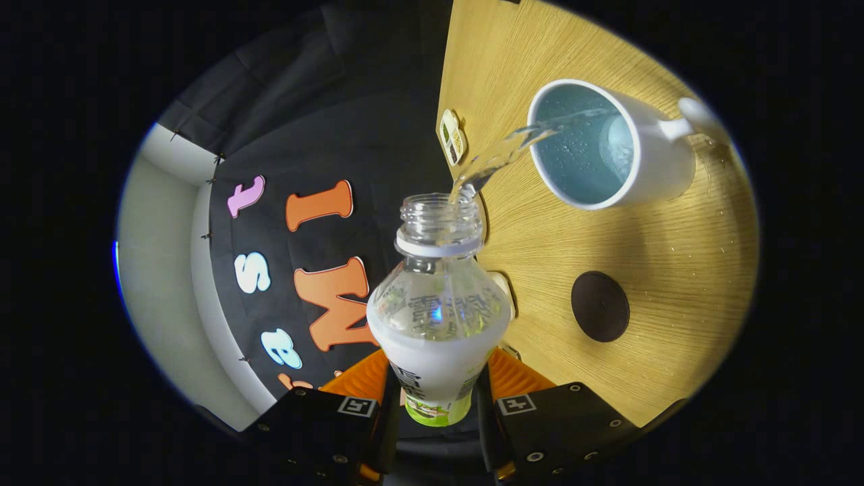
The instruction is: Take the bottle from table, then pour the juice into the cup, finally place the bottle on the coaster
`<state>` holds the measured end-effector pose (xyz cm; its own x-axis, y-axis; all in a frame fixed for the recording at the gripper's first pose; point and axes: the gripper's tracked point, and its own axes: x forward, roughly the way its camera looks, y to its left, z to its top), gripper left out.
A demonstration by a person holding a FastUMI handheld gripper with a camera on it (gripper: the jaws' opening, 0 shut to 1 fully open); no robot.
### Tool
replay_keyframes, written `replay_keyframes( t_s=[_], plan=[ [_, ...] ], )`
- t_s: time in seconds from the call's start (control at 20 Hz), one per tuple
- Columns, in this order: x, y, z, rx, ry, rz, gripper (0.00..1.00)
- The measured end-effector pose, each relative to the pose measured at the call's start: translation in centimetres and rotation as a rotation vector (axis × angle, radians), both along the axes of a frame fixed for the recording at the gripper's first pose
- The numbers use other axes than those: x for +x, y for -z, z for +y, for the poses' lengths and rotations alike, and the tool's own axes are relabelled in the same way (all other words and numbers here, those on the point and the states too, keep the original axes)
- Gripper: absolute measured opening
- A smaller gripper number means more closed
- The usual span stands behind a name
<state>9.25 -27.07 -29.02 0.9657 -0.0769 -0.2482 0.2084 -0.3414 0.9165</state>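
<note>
Bottle (437, 317) sits clamped between my 2 fingers (437, 398), both pressing on its lower labelled body, 1 on each side. It is clear plastic with a white and green label, uncapped, and its open neck points away from me, tilted over toward the cup (611, 145). Clear liquid fills part of its upper body.

From the mouth, a stream (503, 152) of clear liquid arcs across the gap and passes over the near rim of the cup, landing inside. The bottle mouth and the cup rim are apart; only the stream joins them.

The cup is white outside and pale blue inside, standing on the wooden counter (675, 283) with its handle (698, 118) on the side away from the bottle. Droplets cling to its inner wall, and I can see some liquid pooled at the bottom.

A dark round coaster (600, 306) lies flat on the counter, well apart from the cup, nearer to my fingers and off to one side of the bottle. Nothing rests on it. Small droplets speck the wood around it.

A small white sticker (451, 137) with a green patch is fixed near the counter's edge, beyond the bottle mouth and beside the stream.
</note>
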Motion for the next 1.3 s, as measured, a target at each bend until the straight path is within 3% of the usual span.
replay_keyframes(
  t_s=[1.3],
  plan=[
    [0.43, -0.50, -0.58, 0.089, 0.041, -0.007, 0.50]
  ],
)
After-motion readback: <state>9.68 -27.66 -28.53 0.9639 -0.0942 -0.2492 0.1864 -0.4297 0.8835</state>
